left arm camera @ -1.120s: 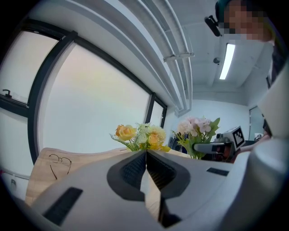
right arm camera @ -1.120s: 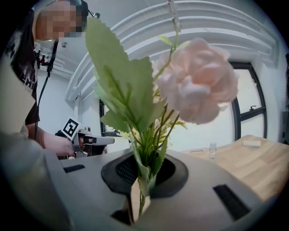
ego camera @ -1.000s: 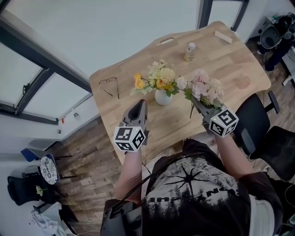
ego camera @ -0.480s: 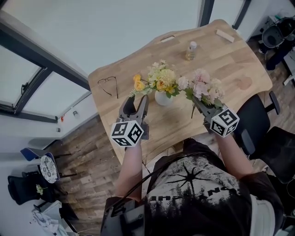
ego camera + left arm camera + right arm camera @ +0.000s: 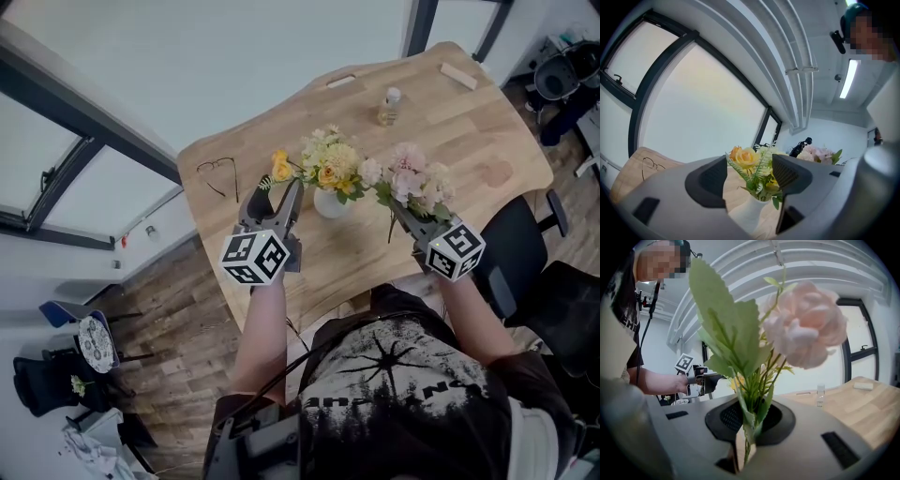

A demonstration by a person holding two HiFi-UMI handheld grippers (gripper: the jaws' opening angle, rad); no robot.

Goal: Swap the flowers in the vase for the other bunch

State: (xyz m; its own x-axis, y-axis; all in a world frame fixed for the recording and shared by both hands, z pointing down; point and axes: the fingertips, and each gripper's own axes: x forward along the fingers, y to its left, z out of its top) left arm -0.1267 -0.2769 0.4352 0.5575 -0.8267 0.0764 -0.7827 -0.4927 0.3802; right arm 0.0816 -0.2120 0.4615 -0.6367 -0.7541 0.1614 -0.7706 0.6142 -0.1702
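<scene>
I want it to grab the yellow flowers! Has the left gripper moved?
Yes: the left gripper moved across the table towards the white vase. Its jaws have just been opening, with nothing gripped between them.

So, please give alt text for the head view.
From above, a person at a light wooden table points the left hand-held gripper, its jaws just opening and empty, at yellow and cream flowers in a small white vase; the right hand-held gripper is shut on a pale pink flower bunch.
</scene>
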